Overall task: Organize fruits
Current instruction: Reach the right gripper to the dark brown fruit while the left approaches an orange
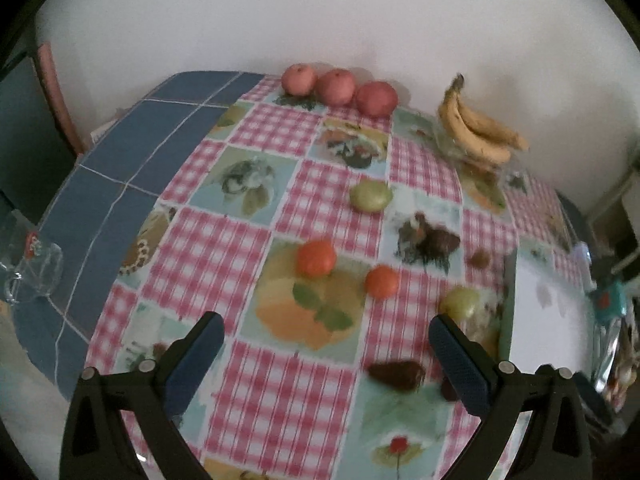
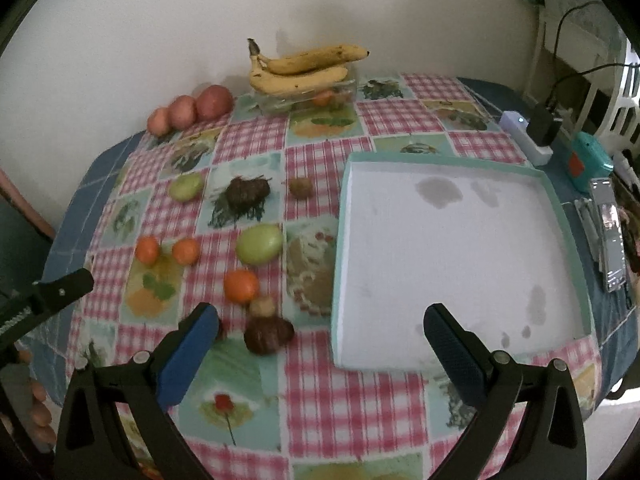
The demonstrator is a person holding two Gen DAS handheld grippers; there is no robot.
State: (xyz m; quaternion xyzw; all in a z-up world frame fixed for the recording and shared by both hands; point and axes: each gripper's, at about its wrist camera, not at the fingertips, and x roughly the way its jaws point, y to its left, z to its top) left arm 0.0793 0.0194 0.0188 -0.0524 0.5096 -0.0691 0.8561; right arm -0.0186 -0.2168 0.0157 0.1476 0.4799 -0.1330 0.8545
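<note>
The right gripper (image 2: 320, 330) hung wide open and empty over the near edge of the table, its jaws straddling the near left corner of the empty white tray (image 2: 460, 248), with the dark brown fruit (image 2: 269, 334) just inside its left finger and an orange (image 2: 241, 286) a little beyond, so this hand looked the nearer to both fruit and tray. The left gripper (image 1: 326, 338), equally wide open and holding nothing, faced two oranges (image 1: 316, 258) farther out. At the far wall lay the red apples (image 2: 214, 102) and the bananas (image 2: 304, 68).
</note>
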